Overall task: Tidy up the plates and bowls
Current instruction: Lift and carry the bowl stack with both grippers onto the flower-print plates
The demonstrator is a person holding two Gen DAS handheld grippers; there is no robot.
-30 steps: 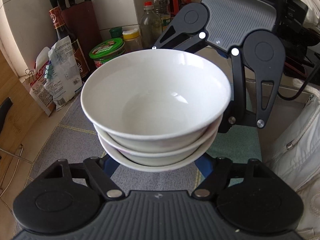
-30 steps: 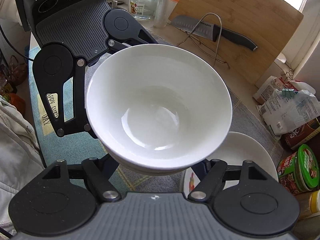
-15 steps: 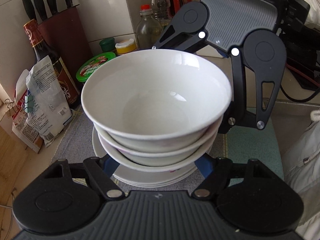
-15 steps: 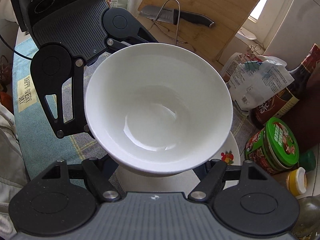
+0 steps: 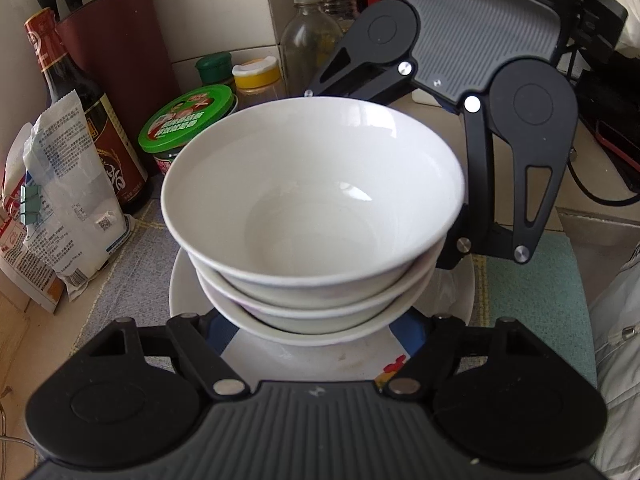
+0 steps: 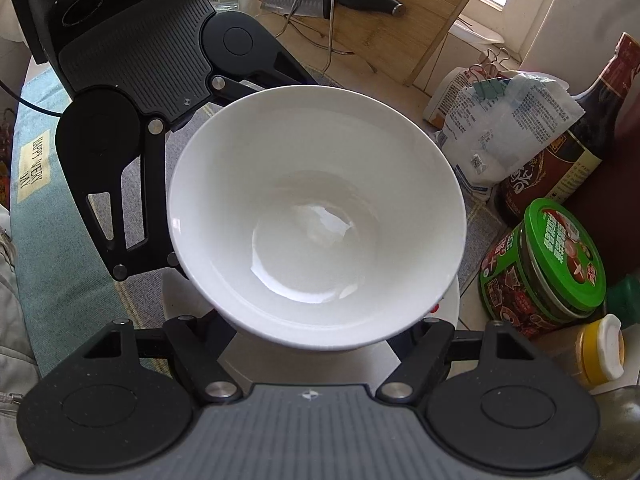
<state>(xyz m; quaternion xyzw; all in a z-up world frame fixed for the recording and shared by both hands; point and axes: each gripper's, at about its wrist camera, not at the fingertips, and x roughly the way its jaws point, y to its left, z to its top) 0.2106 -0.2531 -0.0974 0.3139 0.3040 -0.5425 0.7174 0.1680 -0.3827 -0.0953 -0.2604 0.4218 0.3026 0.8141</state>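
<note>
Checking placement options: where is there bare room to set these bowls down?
The plate under the bowl stack looks bare where visible. Free grey mat shows between plate and clipped bag, and teal mat on the other side. Crowded: bag, bottle and green-lidded jar along the wall.

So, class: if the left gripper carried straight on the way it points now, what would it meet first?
The stack of bowls the left gripper already grips; beyond it, probably the plate below.

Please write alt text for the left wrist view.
Two hand-held grippers hold a stack of three white bowls from opposite sides, above a white plate. Behind stand a green-lidded jar, a dark sauce bottle and a knife block.
</note>
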